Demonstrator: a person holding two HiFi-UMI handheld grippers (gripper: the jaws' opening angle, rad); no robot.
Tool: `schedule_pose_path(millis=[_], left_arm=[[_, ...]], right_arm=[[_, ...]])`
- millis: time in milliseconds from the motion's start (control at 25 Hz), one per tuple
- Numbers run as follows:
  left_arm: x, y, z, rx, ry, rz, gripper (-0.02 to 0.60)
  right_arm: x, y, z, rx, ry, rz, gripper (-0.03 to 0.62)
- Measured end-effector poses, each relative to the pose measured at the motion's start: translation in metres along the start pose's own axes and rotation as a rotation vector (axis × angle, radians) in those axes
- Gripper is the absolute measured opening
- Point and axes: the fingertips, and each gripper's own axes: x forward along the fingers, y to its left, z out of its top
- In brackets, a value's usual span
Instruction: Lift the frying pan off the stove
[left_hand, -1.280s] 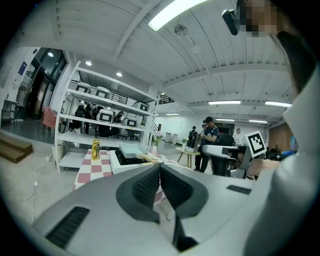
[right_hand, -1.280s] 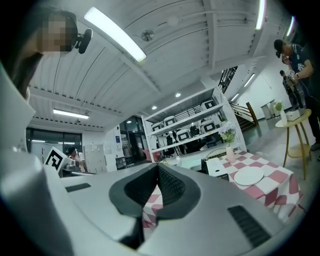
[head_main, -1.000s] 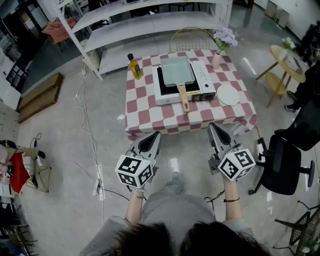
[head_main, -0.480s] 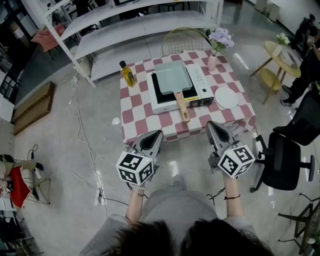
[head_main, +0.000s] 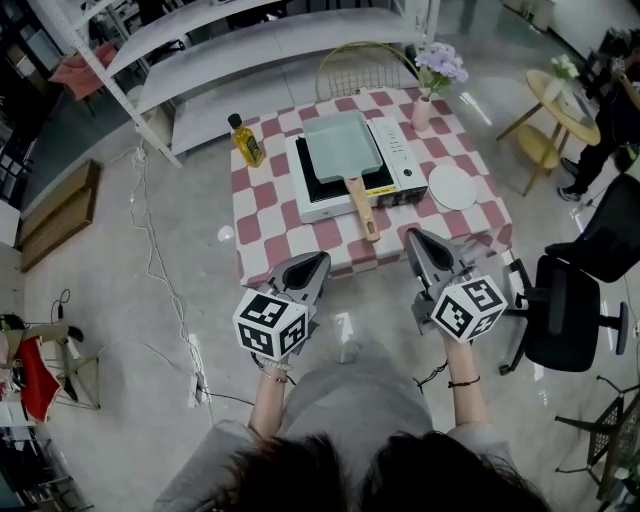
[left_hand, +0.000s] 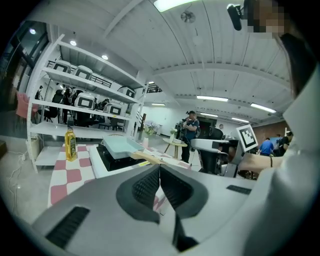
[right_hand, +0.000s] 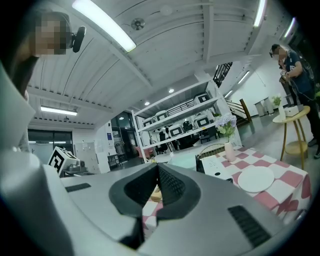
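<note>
**Closer to the surface, pan not yet touched**

Over the last second you have moved in. The checked surface (head_main: 265, 215) fills more of the head view, and its near edge now lies just ahead of both tips. Nothing else has changed. The left tongs (head_main: 316, 262) and the right tongs (head_main: 416, 240) are still pressed shut with nothing between the jaws, both pointing forward.

The frying pan (head_main: 342, 146) sits on the stove (head_main: 405, 160), well ahead of the tongs and roughly between them. Its wooden handle (head_main: 362, 210) points back toward you and reaches past the stove's front edge, so it is the nearest part of the pan. A white plate (head_main: 452, 187) lies ahead of the right tongs, and an oil bottle (head_main: 245, 140) stands ahead and left of the left tongs.

This looks like the approach only, and the lift has not begun. You will need to open one pair of tongs before it reaches the handle. Either pair looks equally well placed.
</note>
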Motion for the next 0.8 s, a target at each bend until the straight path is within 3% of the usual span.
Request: schedule_pose_path(millis=[320, 800], left_arm=[[0.016, 0.006, -0.007, -0.02, 0.043, 0.019, 0.028], [0.059, 0.041, 0.001, -0.171, 0.055, 0.112, 0.028]], right_arm=[[0.016, -0.014, 0.001, 0.038, 0.018, 0.019, 0.023], [0.074, -0.048, 0.002, 0.075, 0.103, 0.122, 0.023]])
